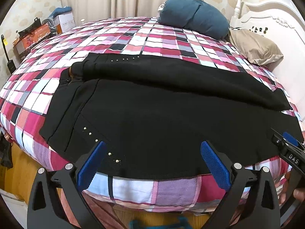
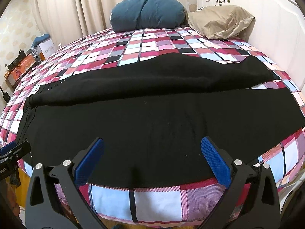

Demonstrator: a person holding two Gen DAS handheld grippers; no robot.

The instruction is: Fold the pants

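Black pants (image 1: 162,118) with small metal studs lie spread across the checked bed, waistband to the left, both legs running right, the far leg lying partly over the near one. They also show in the right wrist view (image 2: 152,118). My left gripper (image 1: 152,147) is open and empty, over the near edge of the pants by the studs. My right gripper (image 2: 152,145) is open and empty, over the near leg's edge farther right. The right gripper's tip shows in the left wrist view (image 1: 287,143); the left gripper's tip shows in the right wrist view (image 2: 11,150).
The bed has a pink, red and white checked cover (image 1: 133,38). A blue pillow (image 1: 194,17) and a beige pillow (image 1: 253,47) lie by the white headboard (image 1: 270,19). Boxes (image 1: 30,38) stand at the far left by the curtain. Wooden floor lies below the bed edge.
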